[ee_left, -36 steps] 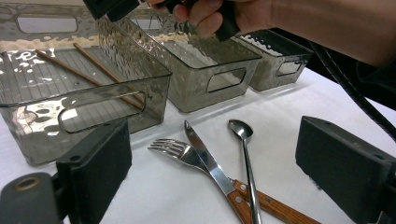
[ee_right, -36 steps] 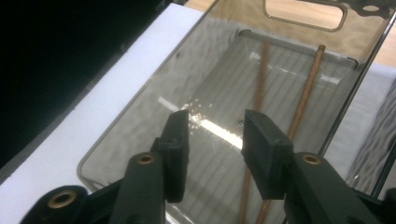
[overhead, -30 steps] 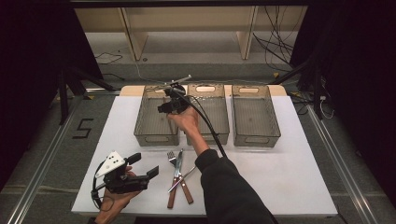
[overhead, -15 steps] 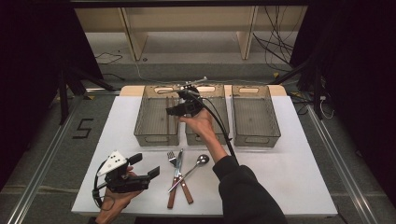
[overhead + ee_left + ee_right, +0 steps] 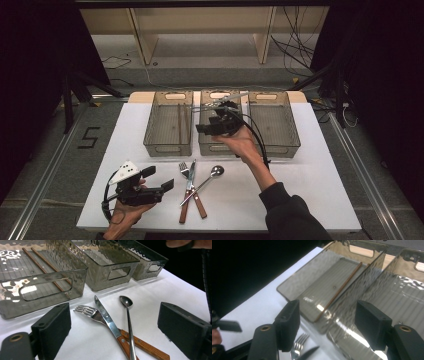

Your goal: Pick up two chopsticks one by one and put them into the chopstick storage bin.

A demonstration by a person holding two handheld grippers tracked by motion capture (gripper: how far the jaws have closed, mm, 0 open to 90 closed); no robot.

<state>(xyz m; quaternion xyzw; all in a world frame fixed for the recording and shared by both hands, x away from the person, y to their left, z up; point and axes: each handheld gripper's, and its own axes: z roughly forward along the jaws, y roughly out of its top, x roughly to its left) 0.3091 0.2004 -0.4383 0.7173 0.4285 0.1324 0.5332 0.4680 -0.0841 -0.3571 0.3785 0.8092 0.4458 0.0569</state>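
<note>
We see the right gripper (image 5: 204, 128) held above the middle bin (image 5: 220, 145), jaws just opened wider, nothing between them. 2 chopsticks (image 5: 182, 121) lie inside the left bin (image 5: 168, 146). The left gripper (image 5: 161, 181) rests low near the table's (image 5: 300, 195) front edge, jaws parted and empty, facing the fork (image 5: 87, 312), knife (image 5: 107, 320) and spoon (image 5: 127, 312), which lie crossed in front of the bins.

Smoky translucent bins (image 5: 168, 131), rippled walls; brown chopsticks (image 5: 182, 122) inside one. Silver spoon (image 5: 216, 171), wood-handled fork (image 5: 185, 172) and knife (image 5: 191, 176) on white table (image 5: 300, 185).
</note>
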